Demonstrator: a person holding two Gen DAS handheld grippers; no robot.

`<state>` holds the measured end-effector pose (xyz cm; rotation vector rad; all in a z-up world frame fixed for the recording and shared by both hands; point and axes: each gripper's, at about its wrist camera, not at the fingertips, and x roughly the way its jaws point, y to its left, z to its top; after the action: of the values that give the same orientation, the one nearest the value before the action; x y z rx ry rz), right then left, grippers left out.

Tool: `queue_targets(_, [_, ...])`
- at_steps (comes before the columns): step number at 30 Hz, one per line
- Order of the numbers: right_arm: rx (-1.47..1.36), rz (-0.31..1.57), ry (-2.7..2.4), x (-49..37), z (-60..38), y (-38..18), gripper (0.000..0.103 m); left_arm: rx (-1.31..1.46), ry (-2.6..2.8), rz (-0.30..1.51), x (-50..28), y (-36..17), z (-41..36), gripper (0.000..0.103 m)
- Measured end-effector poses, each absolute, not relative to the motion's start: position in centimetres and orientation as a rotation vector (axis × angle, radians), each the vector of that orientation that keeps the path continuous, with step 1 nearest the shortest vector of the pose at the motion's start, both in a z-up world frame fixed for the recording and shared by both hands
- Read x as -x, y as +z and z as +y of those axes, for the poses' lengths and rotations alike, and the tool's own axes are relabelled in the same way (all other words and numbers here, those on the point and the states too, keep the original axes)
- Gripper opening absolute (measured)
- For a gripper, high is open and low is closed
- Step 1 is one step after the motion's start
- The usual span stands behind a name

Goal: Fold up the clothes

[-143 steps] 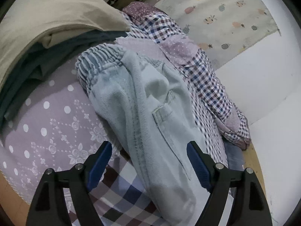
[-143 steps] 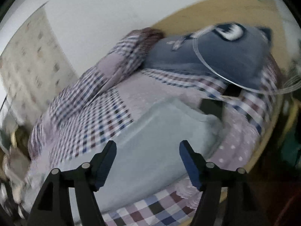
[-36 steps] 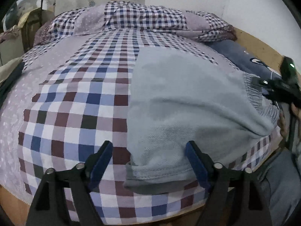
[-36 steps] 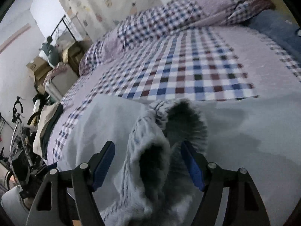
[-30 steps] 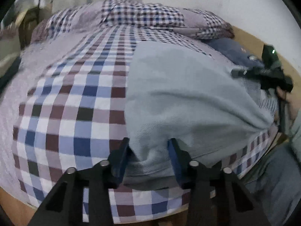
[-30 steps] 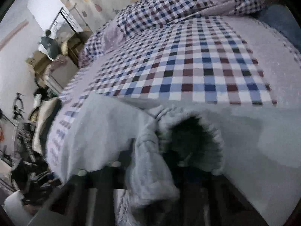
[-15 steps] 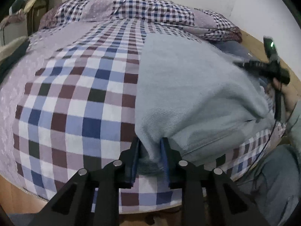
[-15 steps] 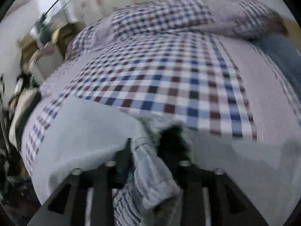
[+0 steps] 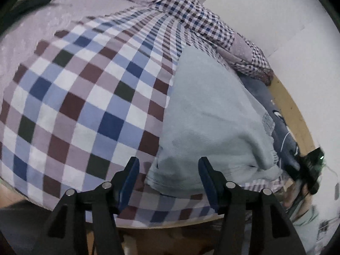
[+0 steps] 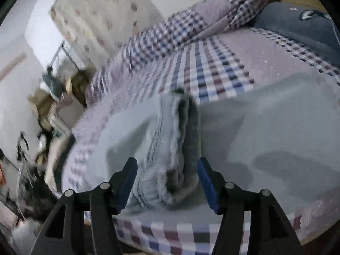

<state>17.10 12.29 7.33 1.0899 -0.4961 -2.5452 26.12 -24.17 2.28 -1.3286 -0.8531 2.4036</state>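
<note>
Bed [image 9: 70,97] fills both views: quilted cover, large blue, maroon, white checks, lilac dotted borders; small-check duvet [image 9: 204,23] bunched along far edge by wall. Pale blue denim trousers [image 9: 204,114] lie on cover near front edge, twill weave, folded flat; ribbed elastic waistband [image 10: 180,140] rumpled upright in right wrist view. Dark blue pillow [image 10: 297,29] at headboard end. Left hand-held gripper [image 9: 169,176] wide open, 2 blue pads straddling trouser hem, holding nothing. Right hand-held gripper [image 10: 166,176] wide open, waistband between pads, ungripped.
</note>
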Motion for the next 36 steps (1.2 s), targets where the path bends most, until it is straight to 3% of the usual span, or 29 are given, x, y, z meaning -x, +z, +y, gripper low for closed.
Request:
queue_targets(1, [-1.093, -0.465, -2.538, -17.3, 11.9, 7.3, 0.063, 1.335, 2.397, -0.854, -26.4, 2.2, -24.1, 0.061])
queue_targets(2, [-1.099, -0.428, -2.526, -17.3, 11.2, 7.1, 0.062, 1.341, 2.391, -0.853, -26.7, 2.1, -24.1, 0.054])
queue_targets(3, [-1.112, -0.382, -2.519, -17.3, 10.5, 6.8, 0.062, 1.361, 2.403, -0.839, -26.8, 2.0, -23.9, 0.045])
queue_targets(4, [-1.135, -0.322, -2.515, -17.3, 9.8, 6.5, 0.060, 1.383, 2.421, -0.827, -26.4, 1.8, -23.6, 0.027])
queue_targets(6, [-1.157, -0.216, -2.523, -17.7, 8.5, 6.0, 0.033, 1.380, 2.407, -0.876, -25.3, 1.7, -23.3, 0.023])
queue_targets(10, [-1.093, -0.174, -2.515, -19.2, 8.1, 6.7, 0.011, 1.328, 2.431, -0.897, -25.8, 2.2, -23.6, 0.015])
queue_targets(14, [-1.187, -0.176, -2.564, -19.3, 9.3, 5.7, 0.011, 1.318, 2.424, -0.935, -25.8, 2.1, -24.1, 0.014])
queue_targets(18, [-1.261, -0.148, -2.570, -18.9, 9.7, 4.7, 0.015, 1.404, 2.429, -0.860, -25.3, 1.4, -23.2, 0.015])
queue_targets(20, [-1.264, -0.158, -2.585, -19.1, 10.0, 4.6, 0.021, 1.407, 2.435, -0.863, -25.3, 1.3, -23.0, 0.021])
queue_targets(23, [-1.242, -0.271, -2.618, -19.4, 11.5, 4.9, 0.049, 1.427, 2.487, -0.840, -25.8, 1.3, -22.8, 0.037])
queue_targets(25, [-1.215, -0.356, -2.672, -19.7, 13.3, 5.2, 0.054, 1.393, 2.547, -0.798, -26.3, 1.9, -22.3, 0.043])
queue_targets(29, [-1.121, -0.707, -2.787, -21.1, 19.2, 6.0, 0.060, 1.254, 2.666, -0.731, -27.6, 4.1, -21.8, 0.074])
queue_targets(31, [-1.061, -0.920, -2.820, -22.3, 22.7, 6.1, 0.063, 1.171, 2.716, -0.711, -28.4, 5.1, -21.5, 0.084])
queue_targets(36, [-0.916, -1.499, -2.773, -25.9, 30.6, 4.4, 0.074, 1.122, 2.723, -0.685, -27.7, 5.5, -20.3, 0.084])
